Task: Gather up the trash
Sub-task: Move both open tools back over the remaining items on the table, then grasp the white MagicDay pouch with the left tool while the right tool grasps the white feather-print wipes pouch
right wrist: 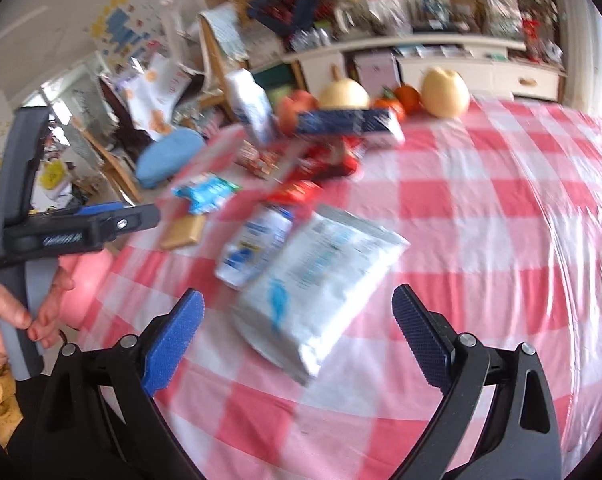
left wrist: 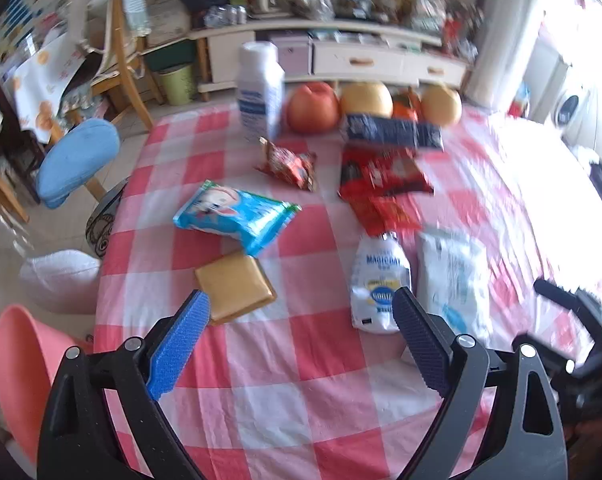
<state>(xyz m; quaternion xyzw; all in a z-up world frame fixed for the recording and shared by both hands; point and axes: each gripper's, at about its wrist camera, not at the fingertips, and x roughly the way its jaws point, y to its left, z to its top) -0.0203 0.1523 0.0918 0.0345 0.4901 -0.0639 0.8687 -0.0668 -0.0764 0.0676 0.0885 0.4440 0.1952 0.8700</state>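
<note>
Wrappers lie on a red-and-white checked table (left wrist: pixel 301 380). A blue snack bag (left wrist: pixel 235 215), a tan flat packet (left wrist: pixel 234 286), red wrappers (left wrist: pixel 383 184), a small red wrapper (left wrist: pixel 291 165), a white pouch (left wrist: pixel 379 284) and a large white bag (left wrist: pixel 453 280) show in the left wrist view. My left gripper (left wrist: pixel 301 312) is open and empty above the near table, just short of the tan packet. My right gripper (right wrist: pixel 299 312) is open and empty, its jaws on either side of the large white bag (right wrist: pixel 321 280). The white pouch (right wrist: pixel 257 244) lies beside the bag.
A white bottle (left wrist: pixel 260 88), an apple (left wrist: pixel 312 107), pears (left wrist: pixel 365 100) and a dark blue box (left wrist: pixel 393 132) stand at the far table edge. A pink basin (left wrist: pixel 17 376) sits low at the left, near a blue chair (left wrist: pixel 77 160).
</note>
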